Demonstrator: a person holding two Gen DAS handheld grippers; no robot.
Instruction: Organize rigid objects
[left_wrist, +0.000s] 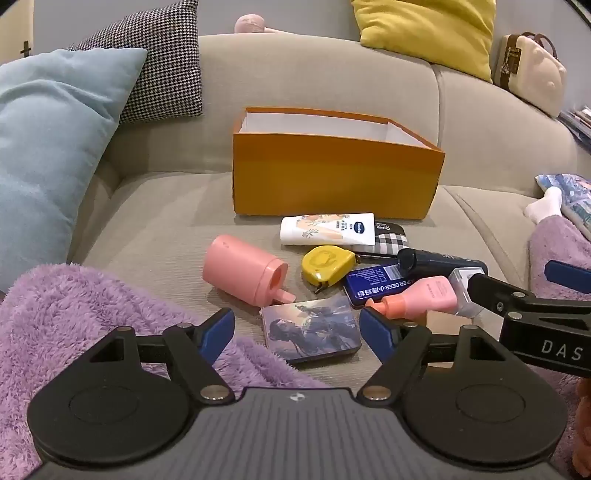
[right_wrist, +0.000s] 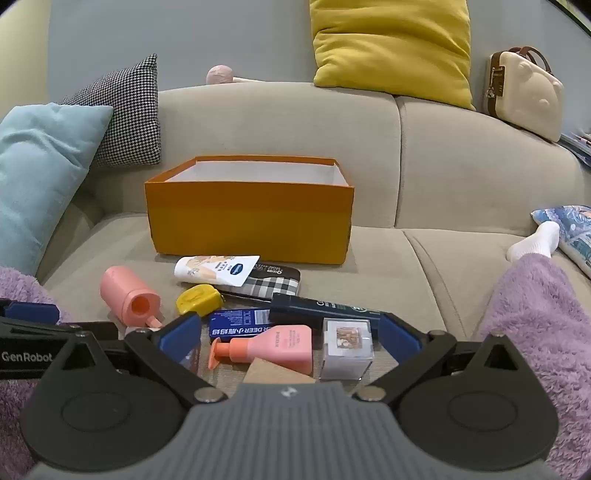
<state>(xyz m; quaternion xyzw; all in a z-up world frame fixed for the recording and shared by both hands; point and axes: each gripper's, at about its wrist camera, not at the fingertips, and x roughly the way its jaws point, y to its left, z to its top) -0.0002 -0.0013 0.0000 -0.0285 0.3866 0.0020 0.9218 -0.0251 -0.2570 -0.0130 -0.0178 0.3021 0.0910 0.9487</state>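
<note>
Left wrist view: the left claw is spread wide and empty, straddling a picture-printed box lying flat on the sofa seat. From the right wrist view, the right claw is also wide open and empty, around a pink pump bottle and a clear cube that lie side by side. Just beyond lie a blue tin, a dark tube, a yellow tape measure, a pink canister and a white lotion tube. Farthest, the orange box stands open, seemingly empty. Risk: things lie tightly packed, so closing either claw could catch two items or knock a neighbour aside; the soft seat may let the canister roll.
</note>
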